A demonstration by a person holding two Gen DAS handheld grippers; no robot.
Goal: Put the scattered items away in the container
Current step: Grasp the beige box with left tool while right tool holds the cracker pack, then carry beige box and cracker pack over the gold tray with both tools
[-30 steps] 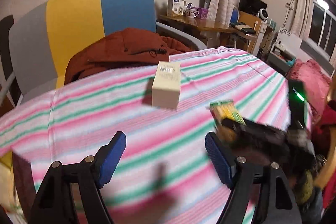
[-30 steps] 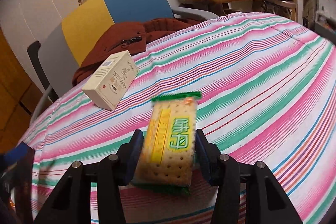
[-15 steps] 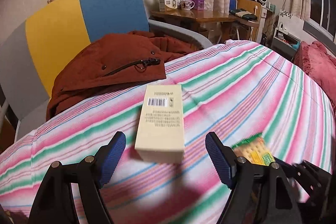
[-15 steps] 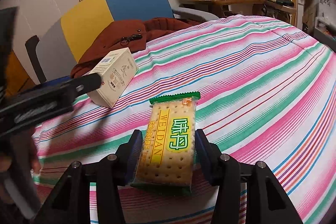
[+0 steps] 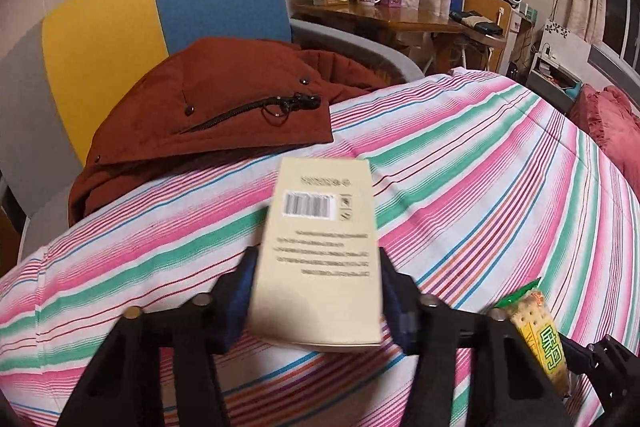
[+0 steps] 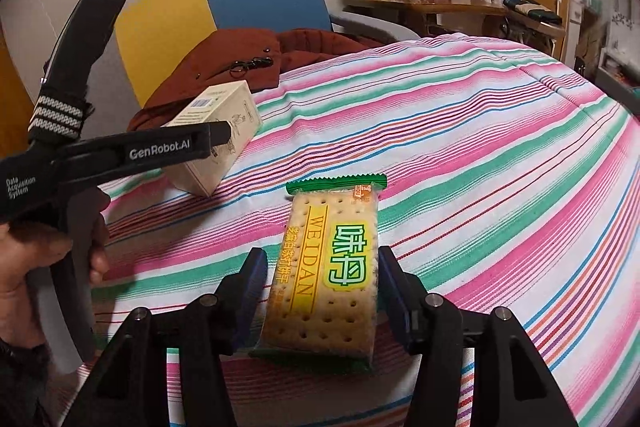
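A cream box with a barcode [image 5: 320, 247] lies on the striped bedspread [image 5: 480, 167]. My left gripper [image 5: 316, 267] has its jaws closing, and both blue pads touch the box's sides. From the right wrist view the same box [image 6: 224, 131] shows with one of the left fingers [image 6: 180, 147] alongside it. A yellow-and-green cracker packet [image 6: 328, 267] lies flat on the cloth between the pads of my right gripper [image 6: 320, 267]. Those jaws are opening, with a small gap at the left pad. The packet's end [image 5: 540, 339] also shows at the lower right of the left wrist view.
A rust-red jacket [image 5: 216, 115] lies on a chair with a yellow and blue back [image 5: 160, 7], right behind the box. A wooden desk [image 5: 400, 19] with mugs and cartons stands farther back. A hand [image 6: 24, 259] holds the left gripper's handle.
The left gripper moved forward over the cream box and its wide jaws came together on the box's sides. The right gripper stayed put and its pads eased off the cracker packet.
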